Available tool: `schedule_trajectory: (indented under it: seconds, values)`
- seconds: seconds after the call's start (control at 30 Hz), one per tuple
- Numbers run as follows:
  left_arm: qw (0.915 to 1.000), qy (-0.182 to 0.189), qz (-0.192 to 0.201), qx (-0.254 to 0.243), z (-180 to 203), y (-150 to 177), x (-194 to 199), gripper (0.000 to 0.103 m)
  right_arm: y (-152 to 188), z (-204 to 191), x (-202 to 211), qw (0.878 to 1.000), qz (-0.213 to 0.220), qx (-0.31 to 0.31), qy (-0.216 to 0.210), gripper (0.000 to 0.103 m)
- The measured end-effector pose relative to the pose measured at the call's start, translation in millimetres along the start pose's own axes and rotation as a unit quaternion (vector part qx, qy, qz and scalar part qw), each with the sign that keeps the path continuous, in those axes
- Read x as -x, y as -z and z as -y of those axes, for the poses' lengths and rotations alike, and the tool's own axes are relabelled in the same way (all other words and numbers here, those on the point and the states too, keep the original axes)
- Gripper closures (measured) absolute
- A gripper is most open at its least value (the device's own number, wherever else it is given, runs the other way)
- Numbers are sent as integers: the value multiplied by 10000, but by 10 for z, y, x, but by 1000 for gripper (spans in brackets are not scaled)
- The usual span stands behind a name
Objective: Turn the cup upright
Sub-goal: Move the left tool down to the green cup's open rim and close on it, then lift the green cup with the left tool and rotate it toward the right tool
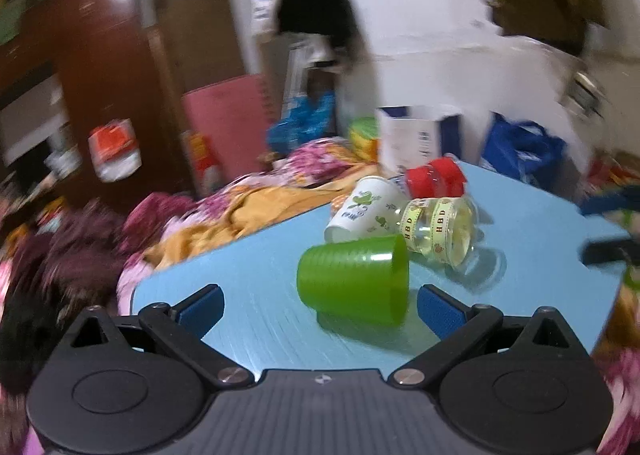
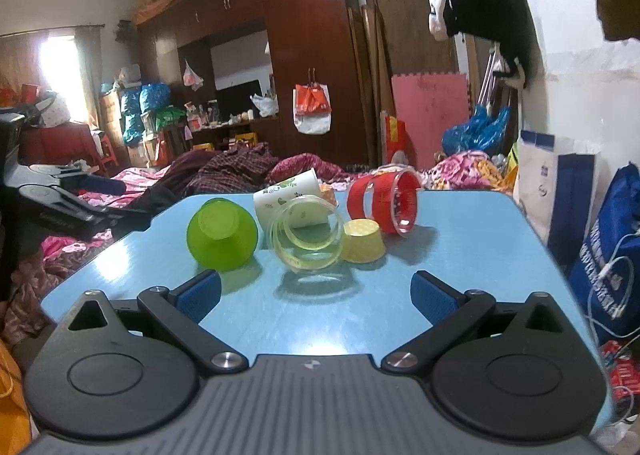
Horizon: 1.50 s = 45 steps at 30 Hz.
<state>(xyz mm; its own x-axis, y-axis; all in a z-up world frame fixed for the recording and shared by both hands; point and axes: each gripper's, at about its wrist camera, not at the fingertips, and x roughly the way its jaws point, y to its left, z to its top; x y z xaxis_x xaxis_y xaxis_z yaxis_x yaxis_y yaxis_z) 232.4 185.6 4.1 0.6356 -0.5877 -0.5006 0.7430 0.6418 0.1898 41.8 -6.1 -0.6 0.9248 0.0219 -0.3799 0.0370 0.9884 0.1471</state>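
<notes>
Both claws, left (image 1: 318, 305) and right (image 2: 316, 293), wide; green cup (image 1: 354, 279) on side, axis horizontal, mouth toward jar (image 1: 440, 231).

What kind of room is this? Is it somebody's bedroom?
Probably yes, a lived-in bedroom. There is a big dark wooden wardrobe, a bed piled with flowery blankets, and bags of clothes and boxes stacked by the window. The cups lie on a small blue table beside the bed.

Looking like glossy, faintly ribbed green plastic cup (image 2: 222, 238); clear shiny plastic jar (image 2: 307, 236); printed matt paper cup (image 2: 290, 199); smooth, light-catching blue tabletop (image 2: 460, 255); matt black plastic gripper arms, textured blue pads (image 2: 434, 298).
</notes>
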Motion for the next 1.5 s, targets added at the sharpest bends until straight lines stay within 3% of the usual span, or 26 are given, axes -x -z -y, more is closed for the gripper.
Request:
schedule_trajectory:
  seconds: [0.13,0.27,0.43,0.7,0.77,0.93,1.17,1.27,1.37,1.5]
  values:
    - [9942,779,52,-736,-163,-118,-82,0,-120,11,-230,9996,-269,-81,-83,1]
    - [9809,996,80,-1669,-140,-227,-302,0,-232,50,-319,9995,-289,-110,54,1]
    - [9446,1622,-54,-2853,-112,-298,-483,1,-383,186,-330,9990,-237,-238,302,1]
    - [8941,2525,-582,-3653,-114,-434,-870,2,-515,330,-611,9960,-494,-534,521,1]
    - [8762,2764,-760,-3875,-101,-437,-948,4,-525,338,-641,9957,-533,-541,540,1]
    - [8466,2976,-963,-4305,-22,-450,-1100,9,-581,342,-650,9952,-558,-547,597,1]
    - [8353,3089,-1253,-4373,63,-399,-1220,19,-604,381,-635,9953,-546,-596,533,1]
    - [8363,3011,-1304,-4393,88,-390,-1187,27,-588,409,-622,9953,-524,-639,495,1]
    - [8434,2927,-1339,-4303,104,-412,-1142,29,-545,455,-610,9954,-478,-736,391,1]
    - [8610,2742,-1482,-4020,183,-405,-1133,29,-488,537,-576,9950,-384,-891,225,1]
